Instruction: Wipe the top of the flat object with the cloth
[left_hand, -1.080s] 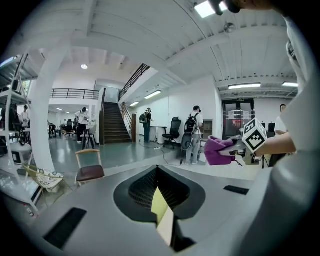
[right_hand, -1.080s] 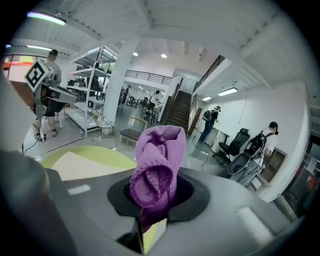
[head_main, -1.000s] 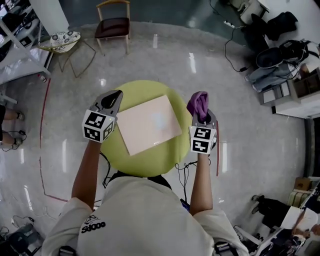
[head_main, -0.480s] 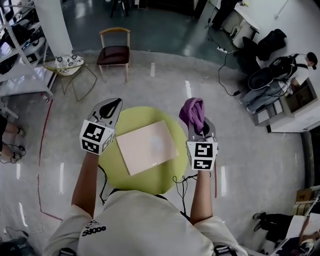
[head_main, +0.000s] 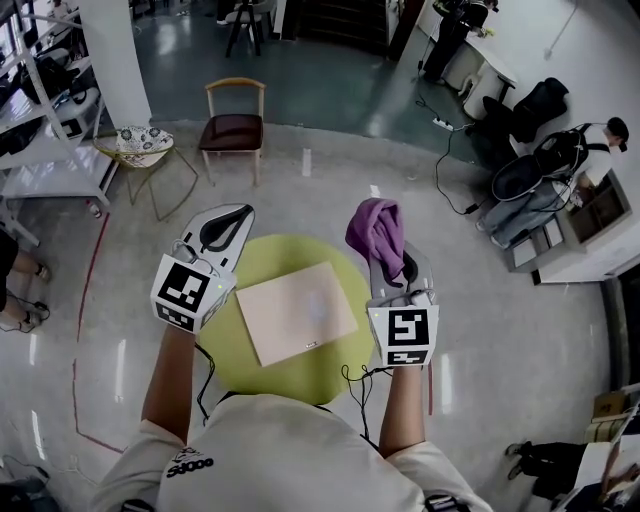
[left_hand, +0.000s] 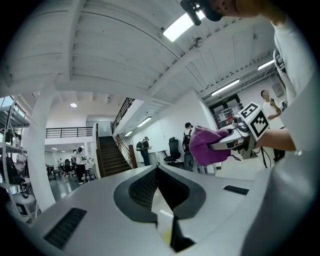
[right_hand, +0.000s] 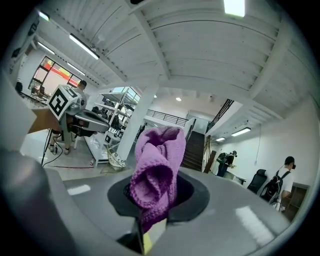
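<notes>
A pale pink flat board (head_main: 296, 312) lies on a round lime-green stool (head_main: 262, 268) directly below me. My right gripper (head_main: 385, 243) is raised to the right of the board, shut on a bunched purple cloth (head_main: 376, 231) (right_hand: 156, 170) that sticks up past the jaws. My left gripper (head_main: 228, 226) is held up to the left of the board, jaws pressed together with nothing between them (left_hand: 158, 175). Both grippers tilt upward, well above the board. In the left gripper view the purple cloth (left_hand: 209, 145) and the right gripper show at the right.
A wooden chair (head_main: 233, 118) and a small wire-legged side table (head_main: 139, 146) stand beyond the stool. Shelving (head_main: 45, 130) is at the left. Bags and a cart (head_main: 545, 170) crowd the right, with cables on the glossy floor. People stand far off in the room.
Both grippers have risen and tilted upward, away from the board, the cloth still in the right one. My head view has pulled back, so the stool and board look smaller.
</notes>
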